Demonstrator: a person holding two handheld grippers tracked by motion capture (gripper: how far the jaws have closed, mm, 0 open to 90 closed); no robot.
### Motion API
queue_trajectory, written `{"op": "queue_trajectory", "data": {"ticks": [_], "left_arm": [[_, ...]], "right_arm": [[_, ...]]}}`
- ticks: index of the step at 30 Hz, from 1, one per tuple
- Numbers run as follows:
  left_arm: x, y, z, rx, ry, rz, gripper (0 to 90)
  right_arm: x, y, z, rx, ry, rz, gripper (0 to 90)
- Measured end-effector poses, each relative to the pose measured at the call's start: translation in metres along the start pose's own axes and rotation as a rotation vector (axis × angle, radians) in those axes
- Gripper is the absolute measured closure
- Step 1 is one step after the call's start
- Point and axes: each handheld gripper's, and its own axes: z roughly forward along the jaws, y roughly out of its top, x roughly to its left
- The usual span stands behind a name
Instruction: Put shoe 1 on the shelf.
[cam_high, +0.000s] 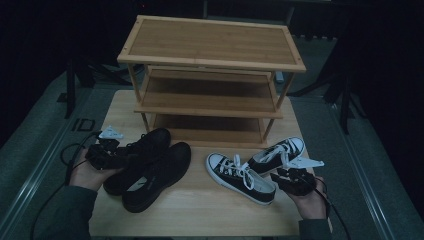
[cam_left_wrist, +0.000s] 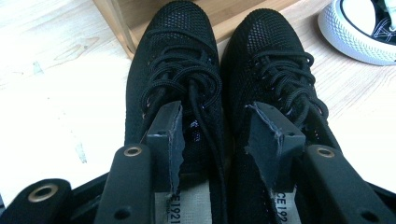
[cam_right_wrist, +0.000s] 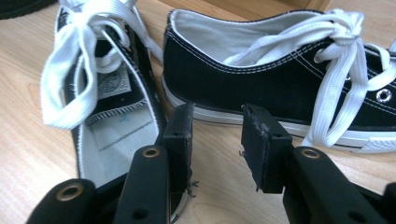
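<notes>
Three-tier bamboo shoe rack (cam_high: 212, 42) was set at far edge of wooden table (cam_high: 200, 215); its shelves were bare.

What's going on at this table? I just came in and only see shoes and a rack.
A person holds a claw in each hand at a wooden table with a three-shelf bamboo rack at the back. The left claw has its jaws apart, one in each of the two black mesh shoes, astride their inner walls. The right claw is open just behind the black-and-white sneakers, gripping nothing. The rack's shelves carry no shoes.
</notes>
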Motion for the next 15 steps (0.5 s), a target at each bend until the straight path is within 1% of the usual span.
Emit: {"op": "queue_trajectory", "data": {"ticks": [4, 6, 8, 12, 14, 15], "left_arm": [[-0.001, -0.003, 0.002, 0.0, -0.005, 0.0, 55.6], [-0.001, -0.004, 0.004, 0.006, 0.004, 0.001, 56.1], [-0.002, -0.006, 0.005, 0.01, 0.014, 0.002, 56.3], [-0.004, -0.007, 0.009, 0.025, 0.011, 0.008, 56.9], [-0.005, -0.007, 0.011, 0.037, 0.029, 0.013, 56.9], [-0.005, -0.006, 0.012, 0.04, 0.031, 0.016, 57.2]], "right_arm": [[-0.001, -0.004, 0.004, -0.001, 0.004, -0.009, 59.8], [-0.002, -0.006, 0.006, 0.004, 0.003, -0.011, 59.3], [-0.003, -0.007, 0.006, 0.004, 0.001, -0.011, 58.9], [-0.005, -0.01, 0.005, -0.002, -0.002, 0.0, 58.5], [-0.006, -0.011, 0.005, -0.002, -0.003, 0.004, 58.3], [-0.007, -0.012, 0.005, -0.001, -0.005, 0.006, 58.2]]}}
